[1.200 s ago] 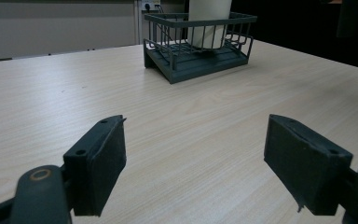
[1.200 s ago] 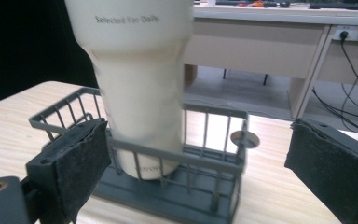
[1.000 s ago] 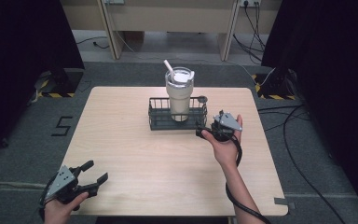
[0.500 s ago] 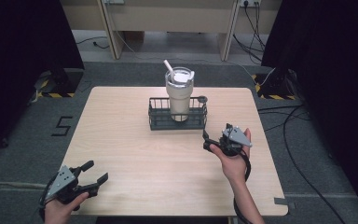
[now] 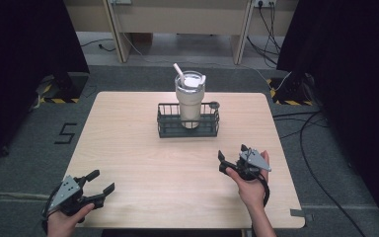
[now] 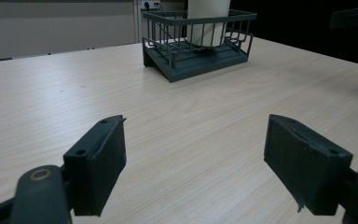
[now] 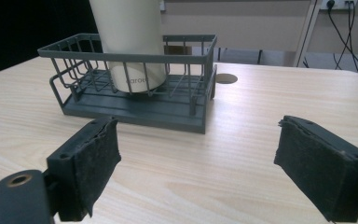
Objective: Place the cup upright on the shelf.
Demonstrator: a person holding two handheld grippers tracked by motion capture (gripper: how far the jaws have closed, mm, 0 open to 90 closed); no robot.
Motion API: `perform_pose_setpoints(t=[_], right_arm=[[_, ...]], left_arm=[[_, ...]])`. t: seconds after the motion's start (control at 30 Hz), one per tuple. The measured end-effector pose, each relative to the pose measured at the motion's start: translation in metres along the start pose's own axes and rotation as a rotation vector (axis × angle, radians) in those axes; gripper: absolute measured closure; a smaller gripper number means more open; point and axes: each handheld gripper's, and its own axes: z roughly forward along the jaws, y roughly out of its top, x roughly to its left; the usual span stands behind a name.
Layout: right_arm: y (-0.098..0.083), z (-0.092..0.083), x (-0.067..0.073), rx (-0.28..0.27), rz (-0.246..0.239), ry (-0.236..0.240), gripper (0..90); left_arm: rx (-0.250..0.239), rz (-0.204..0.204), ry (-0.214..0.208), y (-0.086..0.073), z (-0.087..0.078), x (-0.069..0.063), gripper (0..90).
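Toward the far edge of the tabletop, about midway along it, sits a dark wire basket. A cream tumbler stands upright inside the basket, with a white lid and a white straw leaning toward the far left. A small dark disc lies on the tabletop just beside the basket's far right corner.

Near the front left corner, the left gripper is held in a hand, its jaws spread wide with nothing between them. Right of centre, nearer the front edge, the right gripper rests in the other hand, jaws likewise parted and empty, pointing toward the basket and well apart from it.
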Motion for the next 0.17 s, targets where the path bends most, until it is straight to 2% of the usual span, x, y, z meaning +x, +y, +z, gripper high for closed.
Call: perform_pose_setpoints(t=[0.17], right_arm=[[-0.0036, -0.0028, 0.0003, 0.006, 0.017, 0.012, 13.7]], left_arm=[[0.001, 0.003, -0.001, 0.0003, 0.0006, -0.0003, 20.0]])
